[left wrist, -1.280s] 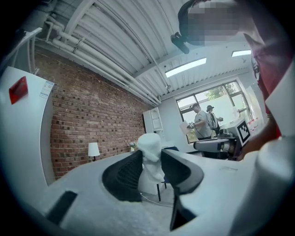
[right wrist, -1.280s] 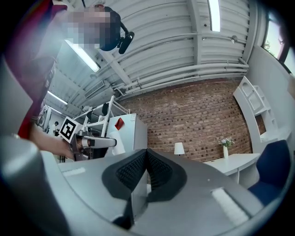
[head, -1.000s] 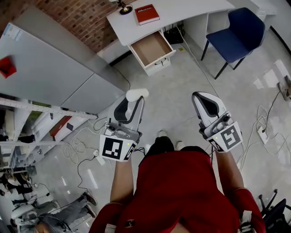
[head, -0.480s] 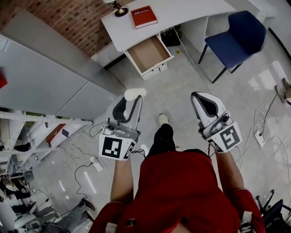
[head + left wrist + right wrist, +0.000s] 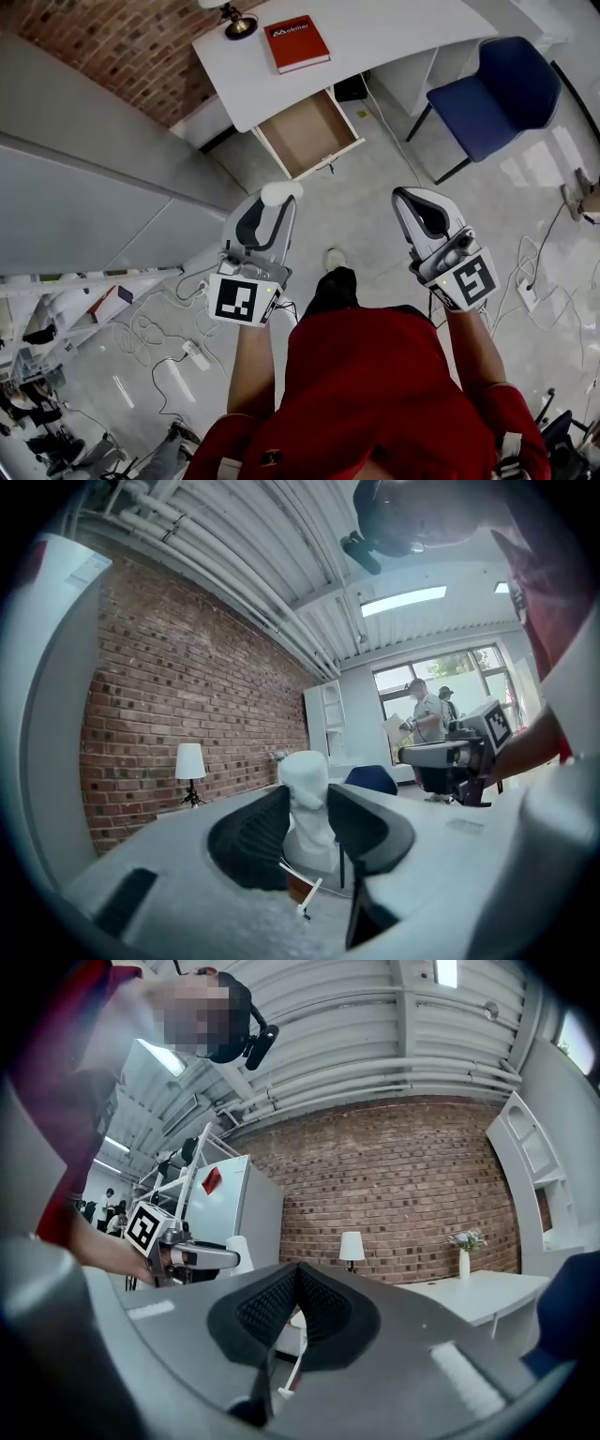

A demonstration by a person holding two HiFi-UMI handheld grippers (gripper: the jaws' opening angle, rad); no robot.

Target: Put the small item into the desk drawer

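Note:
My left gripper [image 5: 273, 202] is shut on a small white item [image 5: 280, 193]; in the left gripper view the white item [image 5: 307, 803] stands upright between the two dark pads of the left gripper [image 5: 311, 817]. My right gripper [image 5: 419, 204] is shut with nothing in it, its pads pressed together in the right gripper view [image 5: 298, 1299]. Ahead on the floor side stands the white desk [image 5: 375, 33] with its drawer [image 5: 310, 131] pulled open, bare wood inside. Both grippers hang above the floor, short of the drawer.
A red book [image 5: 295, 42] and a lamp [image 5: 231, 19] sit on the desk. A blue chair [image 5: 492, 92] stands right of the drawer. A grey cabinet [image 5: 84, 202] is at the left. Cables and a power strip [image 5: 192, 352] lie on the floor.
The desk and open drawer have come closer and shifted lower in the head view as the person walked forward. Both grippers keep their pose; the white item stays held.

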